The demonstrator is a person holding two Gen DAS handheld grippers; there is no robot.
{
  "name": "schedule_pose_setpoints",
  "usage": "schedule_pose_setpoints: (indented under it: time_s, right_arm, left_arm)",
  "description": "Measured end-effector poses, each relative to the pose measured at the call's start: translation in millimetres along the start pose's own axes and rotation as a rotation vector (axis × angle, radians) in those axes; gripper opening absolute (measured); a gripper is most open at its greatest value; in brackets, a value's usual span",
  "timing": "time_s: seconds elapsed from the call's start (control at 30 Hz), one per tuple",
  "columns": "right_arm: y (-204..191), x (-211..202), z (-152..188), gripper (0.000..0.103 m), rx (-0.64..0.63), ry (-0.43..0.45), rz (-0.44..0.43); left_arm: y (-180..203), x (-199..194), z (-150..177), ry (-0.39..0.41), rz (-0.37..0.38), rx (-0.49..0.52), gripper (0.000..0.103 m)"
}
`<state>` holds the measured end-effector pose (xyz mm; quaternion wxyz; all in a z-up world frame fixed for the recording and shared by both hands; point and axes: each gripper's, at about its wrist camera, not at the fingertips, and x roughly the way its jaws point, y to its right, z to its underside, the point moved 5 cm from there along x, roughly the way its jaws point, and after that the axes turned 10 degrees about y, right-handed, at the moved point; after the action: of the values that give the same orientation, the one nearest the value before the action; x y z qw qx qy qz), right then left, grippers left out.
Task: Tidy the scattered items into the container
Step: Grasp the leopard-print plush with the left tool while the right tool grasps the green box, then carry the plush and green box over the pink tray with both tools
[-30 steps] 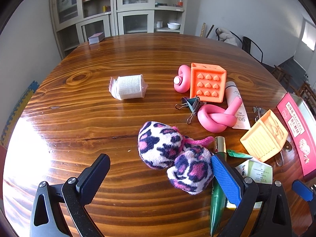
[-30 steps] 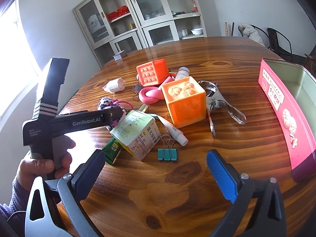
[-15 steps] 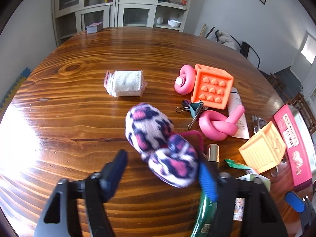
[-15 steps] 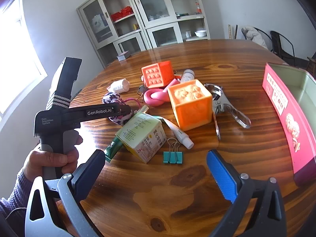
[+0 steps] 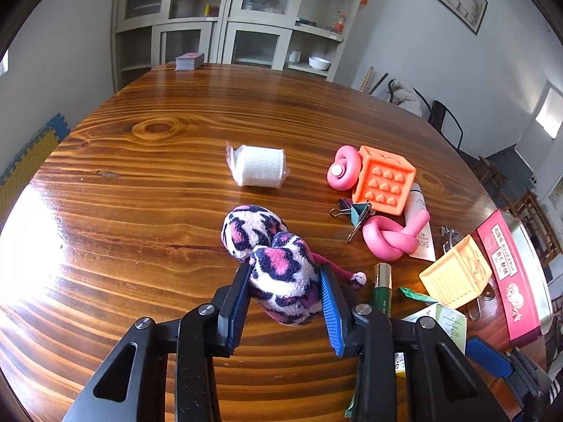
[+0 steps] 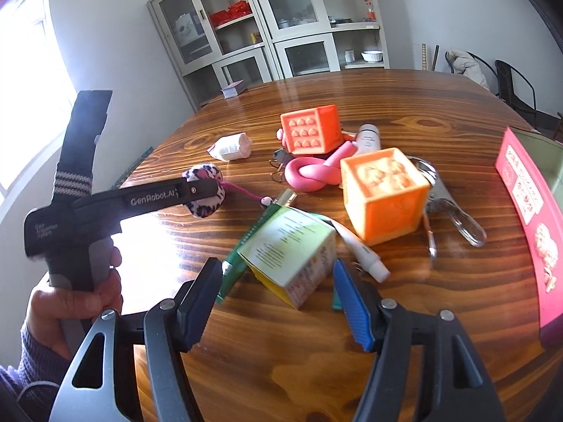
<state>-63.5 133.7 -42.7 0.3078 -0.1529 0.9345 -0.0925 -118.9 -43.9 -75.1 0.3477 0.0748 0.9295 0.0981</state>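
Container, a pink-sided rectangular tin (image 6: pixel 527 211), sits at the round wooden table's (image 5: pixel 158 161) right edge; no item visibly in it. Orange rubber cubes (image 6: pixel 385 195) and green-white carton (image 6: pixel 292 253) lie left of it, unsorted. Left gripper (image 5: pixel 285 290) closes on the leopard-print plush toy (image 5: pixel 278 274), pads touching. Right gripper (image 6: pixel 278 299) closes around the carton, not yet touching.

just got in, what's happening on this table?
A person is tidying clutter with two handheld grippers. The left gripper is closing on the leopard-print plush, pads against its sides. The right gripper is closing around the green-and-white carton, not yet gripping it. The pink tin stands at the table's right edge; nothing can be seen in it.
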Motion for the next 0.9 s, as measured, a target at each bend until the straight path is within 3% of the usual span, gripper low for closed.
schedule_pose_setpoints:
  time_s: [0.37,0.53,0.57,0.67,0.73,0.9]
  right_arm:
    - [-0.8,35.0,0.7,0.070,-0.003,-0.053,0.098]
    - [4.0,39.7,2.4,0.069,-0.032,-0.049,0.140]
    - [5.2,39.4,2.7,0.063,-0.037,-0.046,0.148]
    - [8.6,36.5,3.4,0.059,-0.033,-0.038,0.145]
    - [10.2,33.5,3.9,0.057,-0.032,-0.029,0.144]
    - [12.3,25.8,4.4,0.052,-0.010,-0.008,0.100]
  left_arm:
    - [-1.5,-13.2,-0.8,0.045,-0.006,0.019,0.039]
    - [-3.7,-4.1,4.5,0.009,-0.026,0.020,0.039]
    - [-4.5,-1.2,6.4,-0.004,-0.034,0.019,0.040]
    - [-6.2,3.6,10.5,-0.026,-0.040,0.007,0.045]
    - [-7.7,6.1,11.7,-0.026,-0.072,0.012,0.063]
    - [-16.6,12.1,11.2,-0.023,-0.093,-0.022,0.066]
